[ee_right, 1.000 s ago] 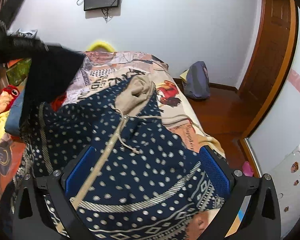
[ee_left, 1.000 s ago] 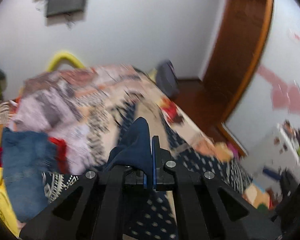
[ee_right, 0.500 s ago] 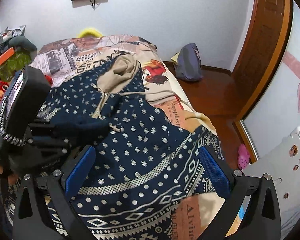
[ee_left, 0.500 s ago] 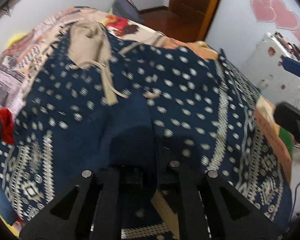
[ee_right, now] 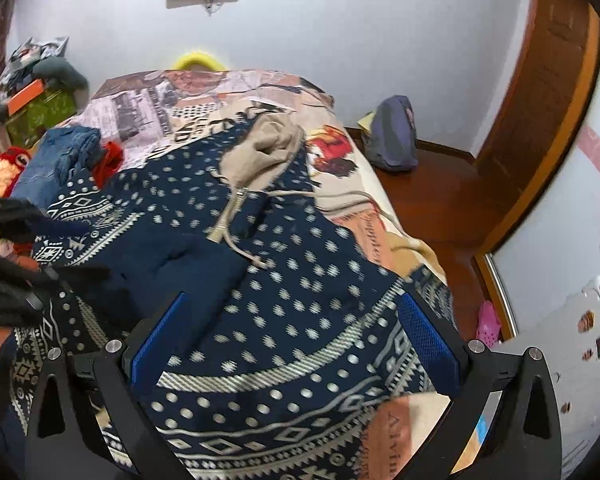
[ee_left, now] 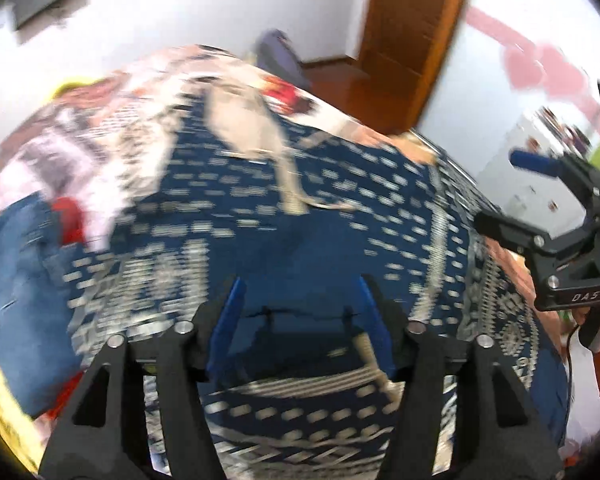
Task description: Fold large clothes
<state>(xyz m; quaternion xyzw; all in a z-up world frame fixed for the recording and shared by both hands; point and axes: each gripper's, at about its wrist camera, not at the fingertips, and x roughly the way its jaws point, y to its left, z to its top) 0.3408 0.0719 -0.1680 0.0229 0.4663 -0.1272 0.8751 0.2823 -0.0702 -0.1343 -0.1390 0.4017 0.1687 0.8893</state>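
Observation:
A large navy hoodie [ee_right: 292, 292] with white dots, patterned bands and a beige hood [ee_right: 260, 152] lies spread on the bed; its left sleeve [ee_right: 188, 268] is folded across the chest. It fills the blurred left wrist view [ee_left: 340, 216] too. My left gripper [ee_left: 300, 320] is open and empty just above the hoodie, and shows at the left edge of the right wrist view [ee_right: 28, 264]. My right gripper [ee_right: 296, 344] is open and empty over the hoodie's lower part; it appears at the right of the left wrist view [ee_left: 548, 216].
The bed [ee_right: 204, 92] has a printed cover. Jeans [ee_right: 60, 160] and red and yellow clothes [ee_right: 108, 160] are piled at its left. A purple backpack [ee_right: 392, 132] sits on the wooden floor by the wall. A door frame [ee_right: 548, 92] stands right.
My left gripper carried the navy sleeve over the hoodie's chest, let it go and opened, then drew back to the left. The right gripper stayed open over the hem.

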